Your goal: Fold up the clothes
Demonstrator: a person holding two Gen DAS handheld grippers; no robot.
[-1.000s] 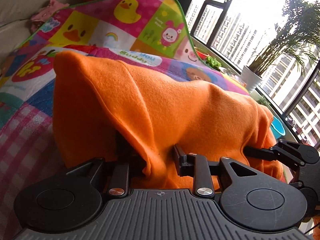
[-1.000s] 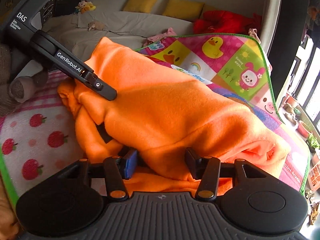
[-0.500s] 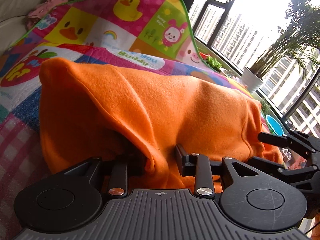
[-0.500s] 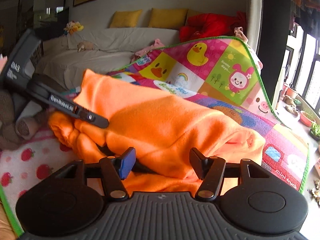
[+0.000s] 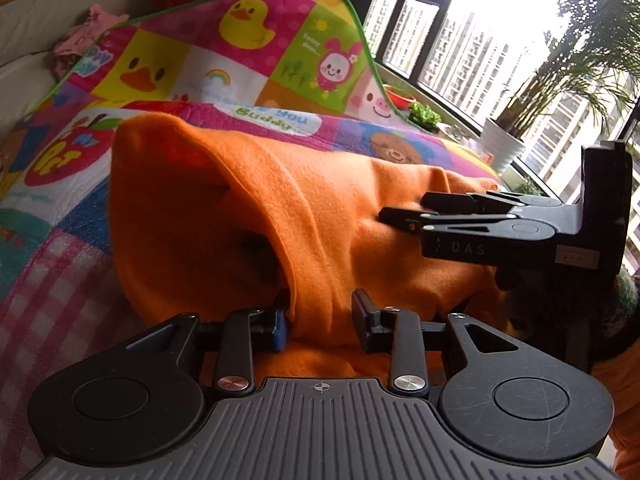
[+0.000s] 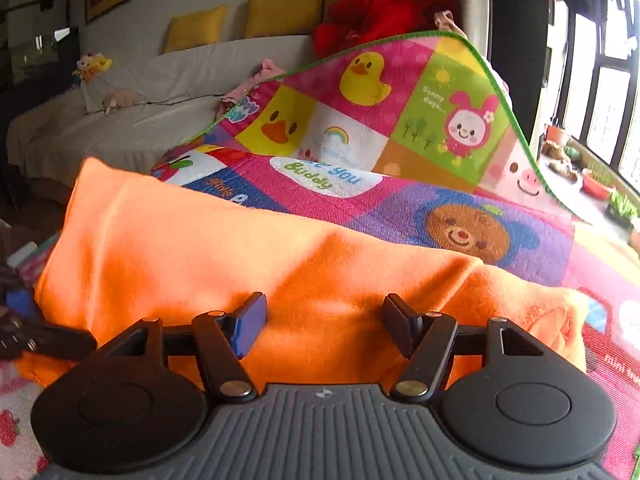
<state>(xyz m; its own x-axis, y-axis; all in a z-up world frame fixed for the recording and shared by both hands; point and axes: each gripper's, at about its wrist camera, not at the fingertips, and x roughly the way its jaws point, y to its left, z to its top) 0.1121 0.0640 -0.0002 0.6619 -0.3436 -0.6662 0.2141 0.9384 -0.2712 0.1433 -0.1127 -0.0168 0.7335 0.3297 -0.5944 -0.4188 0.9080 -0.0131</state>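
The left gripper is held low and level against the near edge of the orange fleece garment, its fingers set narrowly with a fold of the fleece pinched between them. The right gripper is held level over the same garment, its fingers spread wide; fleece lies between and beneath them, but no clamping is seen. The garment is found bunched on the patterned play mat, which is turned up at its far edge. In the left wrist view, the right gripper is seen from the side, lying on top of the fleece to the right of the raised fold; a potted plant and a window beyond the mat are recorded there only. In the right wrist view alone, a white sofa with yellow cushions is noted behind the mat, and part of the left gripper is visible at the garment's left edge. Compared with one second earlier, the right fingers are observed wider apart, the garment lies flatter, and the right gripper has been moved onto the fleece.
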